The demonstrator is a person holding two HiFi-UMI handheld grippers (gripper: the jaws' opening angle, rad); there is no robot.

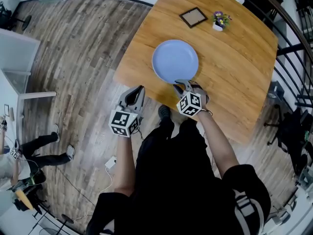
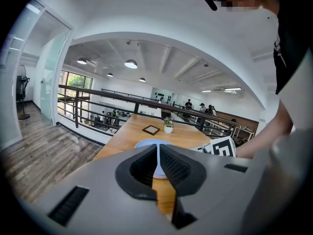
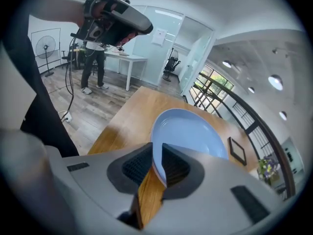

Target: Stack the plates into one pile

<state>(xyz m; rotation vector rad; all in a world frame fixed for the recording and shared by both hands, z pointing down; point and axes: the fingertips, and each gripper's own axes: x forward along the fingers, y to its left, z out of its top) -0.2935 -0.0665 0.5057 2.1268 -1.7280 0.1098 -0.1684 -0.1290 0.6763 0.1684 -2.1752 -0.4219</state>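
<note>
Between your right gripper's (image 3: 157,146) fingers (image 3: 177,166) sits the near rim of the blue plate (image 3: 190,129) — those fingers stand narrowly apart, straddling the edge rather than clamping it. The plate lies flat on the wooden counter (image 1: 234,67), close to the counter's near edge. Your left gripper (image 2: 158,148) has its fingers (image 2: 177,168) closed together with nothing between them. It hovers off the counter, over the plank floor (image 1: 83,53), to the near-left of the plate and apart from it, pointing toward it. Beyond the plate, toward the counter's far side, lie a small dark picture frame (image 1: 193,16) and, just right of that, a little pot of flowers (image 1: 220,20) — both well apart from the plate. Farther behind the plate runs a dark railing (image 2: 98,93).
</note>
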